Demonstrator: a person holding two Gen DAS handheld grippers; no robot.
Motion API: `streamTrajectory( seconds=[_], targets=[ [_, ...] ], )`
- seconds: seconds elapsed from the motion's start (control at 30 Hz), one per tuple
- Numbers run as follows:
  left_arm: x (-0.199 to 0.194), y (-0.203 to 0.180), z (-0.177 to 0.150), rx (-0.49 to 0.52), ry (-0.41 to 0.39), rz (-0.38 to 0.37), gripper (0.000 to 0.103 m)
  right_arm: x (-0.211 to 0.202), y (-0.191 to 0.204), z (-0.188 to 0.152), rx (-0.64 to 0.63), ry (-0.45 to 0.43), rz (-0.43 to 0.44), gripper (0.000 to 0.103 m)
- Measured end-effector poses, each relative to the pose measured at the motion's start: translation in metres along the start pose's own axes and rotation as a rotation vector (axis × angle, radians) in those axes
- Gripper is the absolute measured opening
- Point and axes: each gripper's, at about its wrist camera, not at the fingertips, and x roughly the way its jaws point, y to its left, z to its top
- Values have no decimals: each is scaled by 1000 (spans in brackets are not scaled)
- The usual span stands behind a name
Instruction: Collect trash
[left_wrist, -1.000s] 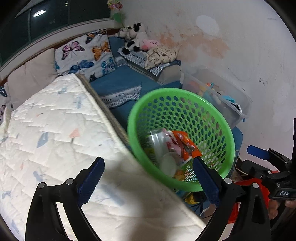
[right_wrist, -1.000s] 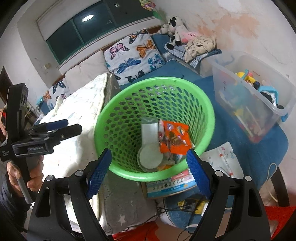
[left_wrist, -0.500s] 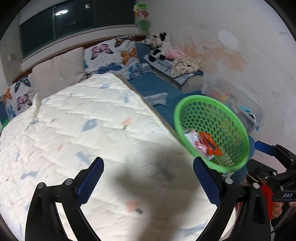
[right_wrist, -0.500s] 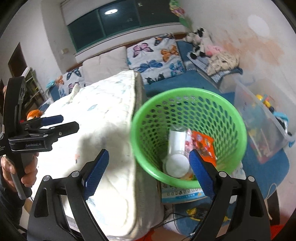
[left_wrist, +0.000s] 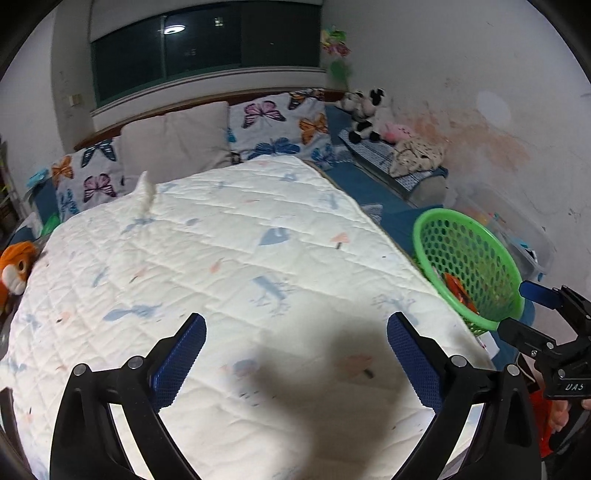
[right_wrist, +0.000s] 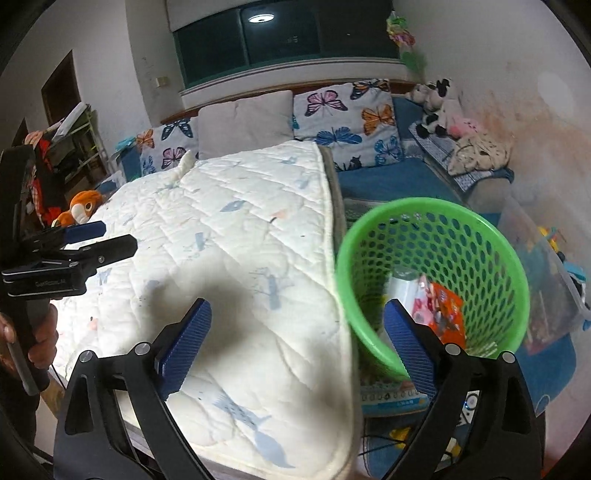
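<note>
Across the bed (left_wrist: 229, 258), which now fills most of both views, the white quilt (right_wrist: 236, 236) spreads out where a second ago the green basket (right_wrist: 432, 280) sat in the centre of each camera. Both hands have swung away from the basket and toward the bed: in the left wrist view the basket has slid off to the right edge, and in the right wrist view it has moved from between the fingers to the right half of the frame, beside the quilt's hanging edge. The trash lies inside the basket: an orange wrapper (right_wrist: 443, 314) and a clear plastic cup (right_wrist: 400, 291) near the bottom. The right gripper (right_wrist: 295, 336) has just been opening, and its blue fingers now stand wide apart with nothing between them. The left gripper (left_wrist: 295, 354) also has its fingers spread wide and empty over the quilt. I judge that a drop into the basket is finished and the hands are turning to look for the next piece. No loose trash shows on the quilt from either view; only a stuffed orange toy (left_wrist: 16, 266) lies at the far left side of the bed, so the task may be close to done.
</note>
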Motion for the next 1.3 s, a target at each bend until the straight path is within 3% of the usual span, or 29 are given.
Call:
streamTrajectory(
  seconds=[0.57, 1.3],
  targets=[
    [-38, 42, -35, -64, -87, 146, 96, 7, 29, 2, -2, -8, 48, 97],
    [-56, 55, -50, -108, -118, 194, 96, 7, 45, 7, -9, -15, 79, 97]
  ],
)
